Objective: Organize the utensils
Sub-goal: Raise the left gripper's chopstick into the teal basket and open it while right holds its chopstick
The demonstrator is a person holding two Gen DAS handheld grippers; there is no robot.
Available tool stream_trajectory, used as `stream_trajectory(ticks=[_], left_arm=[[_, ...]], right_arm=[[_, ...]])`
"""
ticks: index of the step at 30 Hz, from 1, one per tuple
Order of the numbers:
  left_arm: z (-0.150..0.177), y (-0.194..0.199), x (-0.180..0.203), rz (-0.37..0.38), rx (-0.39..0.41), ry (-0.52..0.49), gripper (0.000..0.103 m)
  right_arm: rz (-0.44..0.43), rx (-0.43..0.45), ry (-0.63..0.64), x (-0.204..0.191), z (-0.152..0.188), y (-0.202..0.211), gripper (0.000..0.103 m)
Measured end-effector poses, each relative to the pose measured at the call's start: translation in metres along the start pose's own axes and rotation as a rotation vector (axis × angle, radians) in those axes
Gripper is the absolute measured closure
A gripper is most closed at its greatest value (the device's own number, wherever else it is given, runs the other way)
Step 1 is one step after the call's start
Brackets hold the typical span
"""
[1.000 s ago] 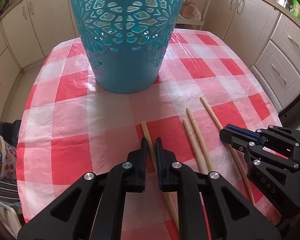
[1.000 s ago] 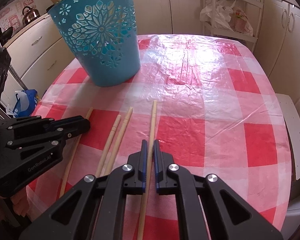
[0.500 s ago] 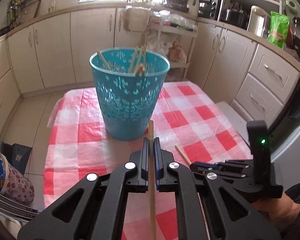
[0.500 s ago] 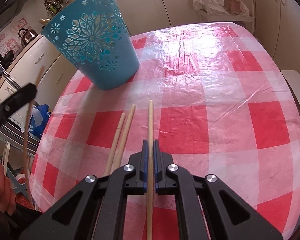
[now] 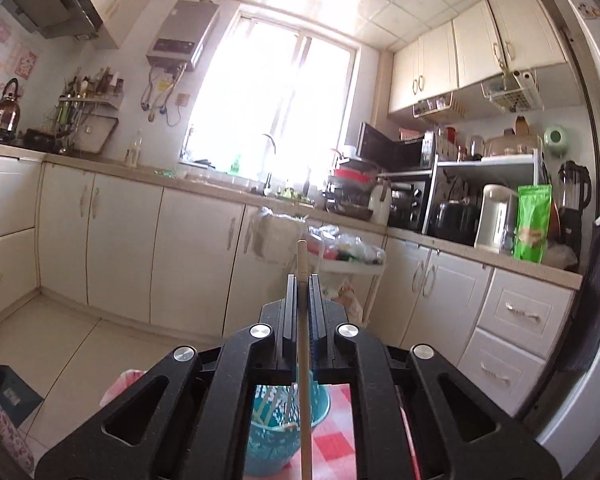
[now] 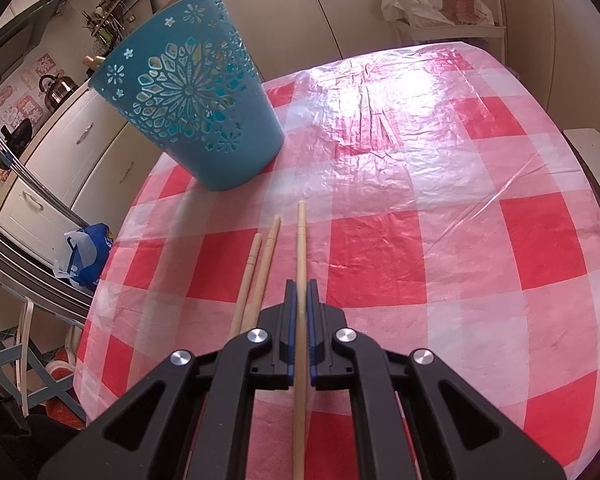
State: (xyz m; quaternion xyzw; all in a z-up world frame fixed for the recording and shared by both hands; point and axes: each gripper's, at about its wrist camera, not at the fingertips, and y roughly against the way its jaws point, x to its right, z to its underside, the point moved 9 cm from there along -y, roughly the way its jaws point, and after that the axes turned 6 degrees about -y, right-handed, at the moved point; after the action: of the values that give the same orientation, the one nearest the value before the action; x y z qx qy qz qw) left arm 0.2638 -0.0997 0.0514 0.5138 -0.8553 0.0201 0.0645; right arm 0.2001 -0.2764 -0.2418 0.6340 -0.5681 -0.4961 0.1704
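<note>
Ahead of the left gripper, cream base cabinets [image 5: 196,256] are lit by a bright window [image 5: 272,112]; a pale tiled floor [image 5: 60,344] is seen below.

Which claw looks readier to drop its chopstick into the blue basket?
Probably the left claw: its chopstick is raised above the blue basket. The right claw grips its chopstick low over the tablecloth.

Home kitchen: cabinets [image 5: 196,256], kettle [image 5: 4,108], microwave [image 5: 396,152], sink window [image 5: 272,108].

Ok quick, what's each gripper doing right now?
Left gripper: shut on a chopstick.
Right gripper: shut on another chopstick.
</note>
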Motion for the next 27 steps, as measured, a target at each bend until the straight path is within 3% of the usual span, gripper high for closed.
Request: stream_trajectory(ticks=[10,13,27], left_arm=[[-0.035,-0.036,-0.025,-0.024,0.118,0.093,0.098],[-0.041,-0.043,-0.028,-0.048,0.148,0.080,0.098],[0.002,-0.089,-0.049,-0.157,0.115,0.046,0.098]], right_arm=[[-0.038,0.013,-0.026,-0.001,-0.004,0.007,0.097],[-0.041,0.016,-0.033,0.002,-0.005,0.010,0.097],[-0.077,0.044,-0.067,0.001,-0.017,0.017,0.097]])
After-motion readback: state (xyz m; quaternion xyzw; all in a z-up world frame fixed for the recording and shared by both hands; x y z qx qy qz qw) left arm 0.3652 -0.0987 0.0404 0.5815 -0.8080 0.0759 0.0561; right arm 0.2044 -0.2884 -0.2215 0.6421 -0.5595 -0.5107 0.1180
